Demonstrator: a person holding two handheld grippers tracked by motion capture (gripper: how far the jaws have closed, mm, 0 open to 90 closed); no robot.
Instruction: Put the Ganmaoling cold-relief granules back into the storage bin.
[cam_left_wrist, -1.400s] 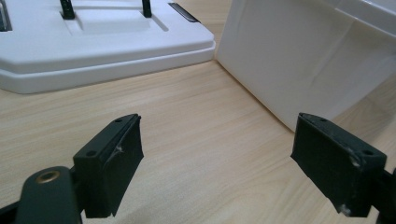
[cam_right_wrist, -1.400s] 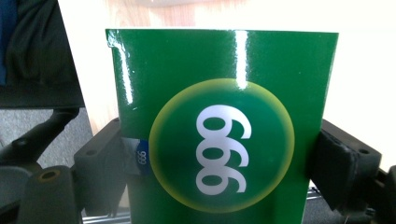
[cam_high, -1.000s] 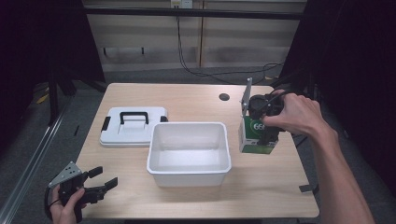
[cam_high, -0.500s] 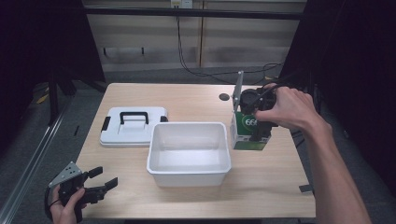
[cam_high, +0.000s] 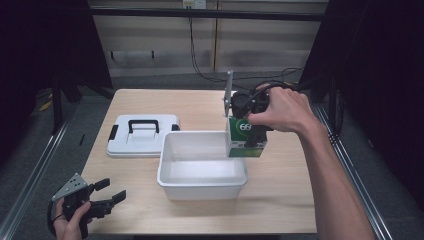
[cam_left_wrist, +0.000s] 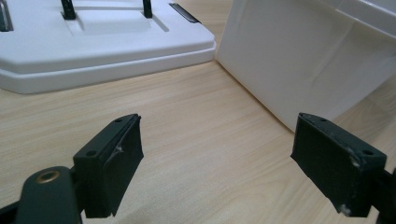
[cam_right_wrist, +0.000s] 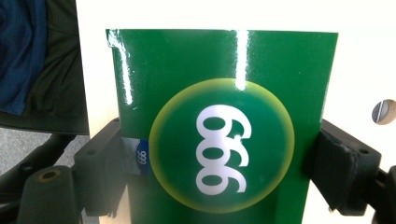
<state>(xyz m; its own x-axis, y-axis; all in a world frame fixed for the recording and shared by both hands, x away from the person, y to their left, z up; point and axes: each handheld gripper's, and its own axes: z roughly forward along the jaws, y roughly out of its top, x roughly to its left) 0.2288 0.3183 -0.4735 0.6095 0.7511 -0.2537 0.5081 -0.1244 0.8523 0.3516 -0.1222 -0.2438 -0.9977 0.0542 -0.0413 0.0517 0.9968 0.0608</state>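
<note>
High view: right hand-held gripper (cam_high: 248, 131) clamps the green box (cam_high: 246, 142) at the white bin's (cam_high: 202, 179) right rim. Left gripper view: left hand-held gripper (cam_left_wrist: 233, 161) gapes over the table (cam_left_wrist: 196, 140). Right gripper view: jaws squeeze the box's 2 sides.

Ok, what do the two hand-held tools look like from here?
Both tools are black. The left tool carries a grey three-cornered plate on top and has blocky rectangular jaw pads, scuffed. The right tool trails a black cable. Forearms are bare, no sleeves.
</note>
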